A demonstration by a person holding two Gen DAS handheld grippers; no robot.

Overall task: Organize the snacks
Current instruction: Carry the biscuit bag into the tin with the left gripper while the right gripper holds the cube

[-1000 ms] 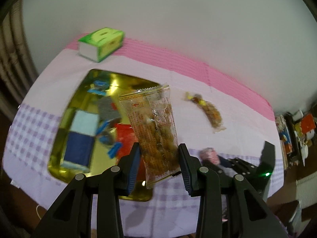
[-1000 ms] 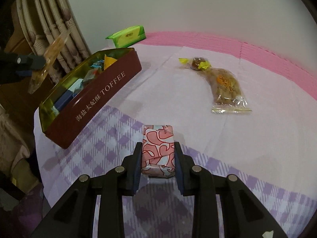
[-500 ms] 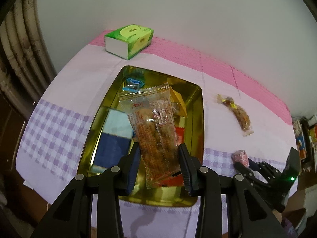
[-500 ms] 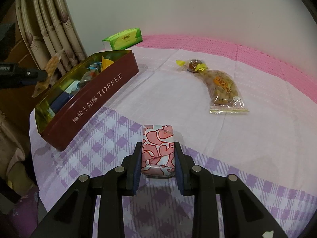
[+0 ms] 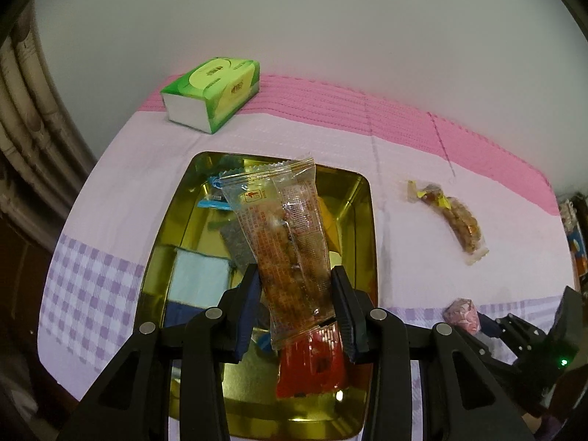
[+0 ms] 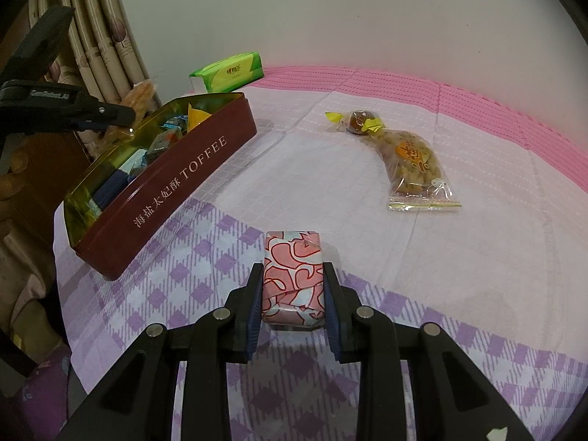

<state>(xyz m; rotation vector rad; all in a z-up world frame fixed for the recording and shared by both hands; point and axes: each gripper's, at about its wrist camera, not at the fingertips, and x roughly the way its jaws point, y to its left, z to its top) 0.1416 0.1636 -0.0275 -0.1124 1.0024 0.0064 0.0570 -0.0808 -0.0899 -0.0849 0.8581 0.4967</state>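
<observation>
My left gripper [image 5: 296,290] is shut on a clear packet of brown snacks [image 5: 284,237], held above the open gold-lined toffee tin [image 5: 362,220]. The tin holds several wrapped snacks, among them a red packet [image 5: 312,364] and a pale blue one [image 5: 200,277]. In the right wrist view the tin [image 6: 176,180] shows its dark red side, with the left gripper [image 6: 121,115] over its far edge. My right gripper [image 6: 293,290] is shut on a pink patterned wrapped block [image 6: 294,268] low over the checked cloth. A clear bag of nuts [image 6: 408,158] lies on the cloth further back.
A green tissue pack [image 5: 213,92] stands at the far left by the wall. The pink and lilac tablecloth [image 6: 496,242] covers the table. Curtains [image 6: 99,33] hang at the left. Clutter sits beyond the table's right edge [image 5: 577,235].
My left gripper with its snack packet has moved left and down, from beside the tin to over its inside. The right gripper has stayed put with the pink block.
</observation>
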